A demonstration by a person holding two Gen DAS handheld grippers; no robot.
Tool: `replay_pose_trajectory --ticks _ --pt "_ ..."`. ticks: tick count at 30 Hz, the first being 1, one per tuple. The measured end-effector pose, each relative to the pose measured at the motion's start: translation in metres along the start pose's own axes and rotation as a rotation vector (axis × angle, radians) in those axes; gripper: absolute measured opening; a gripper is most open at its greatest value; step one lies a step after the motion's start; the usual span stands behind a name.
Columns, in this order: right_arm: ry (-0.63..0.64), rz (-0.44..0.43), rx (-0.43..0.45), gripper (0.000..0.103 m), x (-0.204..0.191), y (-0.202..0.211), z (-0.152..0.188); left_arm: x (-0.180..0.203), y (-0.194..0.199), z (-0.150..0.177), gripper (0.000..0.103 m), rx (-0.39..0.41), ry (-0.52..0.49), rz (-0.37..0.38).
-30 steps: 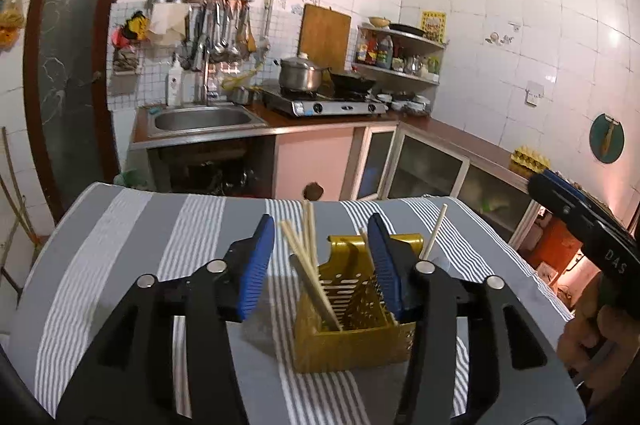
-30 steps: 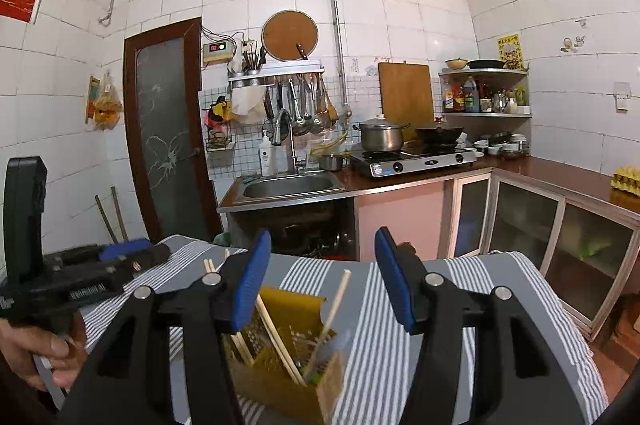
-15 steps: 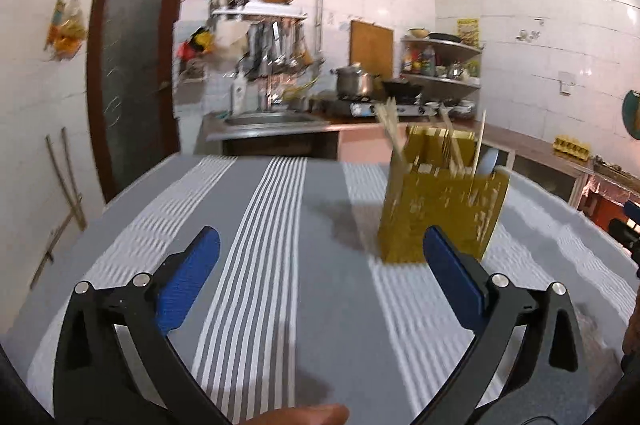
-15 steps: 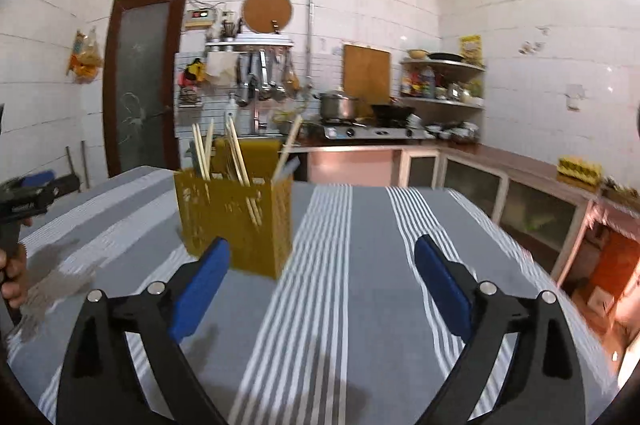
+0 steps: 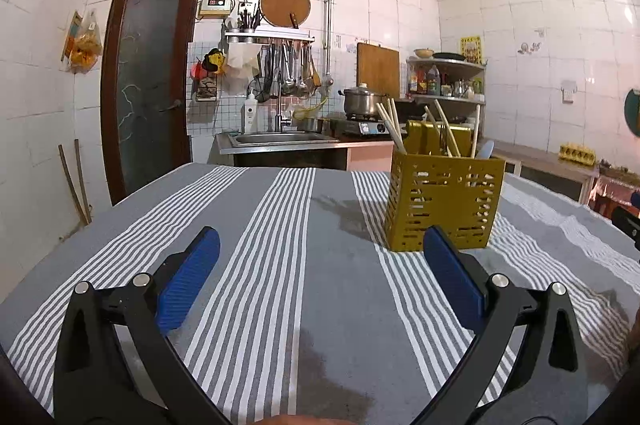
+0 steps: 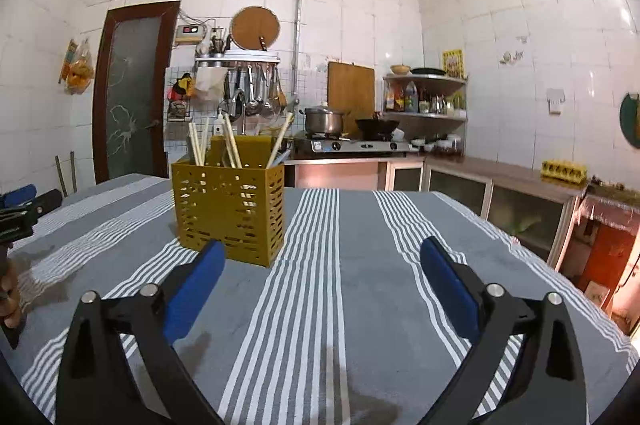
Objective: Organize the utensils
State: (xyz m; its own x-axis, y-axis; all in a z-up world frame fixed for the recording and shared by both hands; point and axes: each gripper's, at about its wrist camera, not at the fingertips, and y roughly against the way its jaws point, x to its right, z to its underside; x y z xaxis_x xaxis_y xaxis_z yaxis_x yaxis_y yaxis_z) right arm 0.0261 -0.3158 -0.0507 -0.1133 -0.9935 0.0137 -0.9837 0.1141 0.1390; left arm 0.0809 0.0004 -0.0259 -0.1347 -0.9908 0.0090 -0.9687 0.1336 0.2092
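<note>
The yellow utensil holder (image 5: 444, 201) stands upright on the grey striped tablecloth (image 5: 280, 265), chopsticks (image 5: 390, 127) poking from its top. The left gripper (image 5: 320, 265), spread wide and empty, sits near-left of it. The right gripper (image 6: 320, 273), near-right, is opening, nothing between its pads.

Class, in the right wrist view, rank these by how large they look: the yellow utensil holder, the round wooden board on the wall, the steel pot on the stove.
1. yellow utensil holder, clearly largest, though it is also nearest the camera.
2. round wooden board.
3. steel pot, a little smaller than the board; both sit far back, so that ranking is fair.
</note>
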Motion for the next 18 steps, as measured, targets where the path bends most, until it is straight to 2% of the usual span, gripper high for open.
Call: replay_pose_trajectory --ticks 5,12,18 --pt "0.028 0.003 0.004 0.097 -0.006 0.002 0.000 -0.003 0.006 0.002 0.098 0.021 0.008 -0.003" --pt "-0.026 -0.014 -0.017 0.097 0.005 0.001 0.002 0.002 0.010 0.002 0.098 0.040 -0.012 -0.012" --pt "-0.034 -0.035 -0.040 0.098 0.008 -0.004 0.002 0.006 0.008 0.002 0.098 0.022 -0.029 -0.009"
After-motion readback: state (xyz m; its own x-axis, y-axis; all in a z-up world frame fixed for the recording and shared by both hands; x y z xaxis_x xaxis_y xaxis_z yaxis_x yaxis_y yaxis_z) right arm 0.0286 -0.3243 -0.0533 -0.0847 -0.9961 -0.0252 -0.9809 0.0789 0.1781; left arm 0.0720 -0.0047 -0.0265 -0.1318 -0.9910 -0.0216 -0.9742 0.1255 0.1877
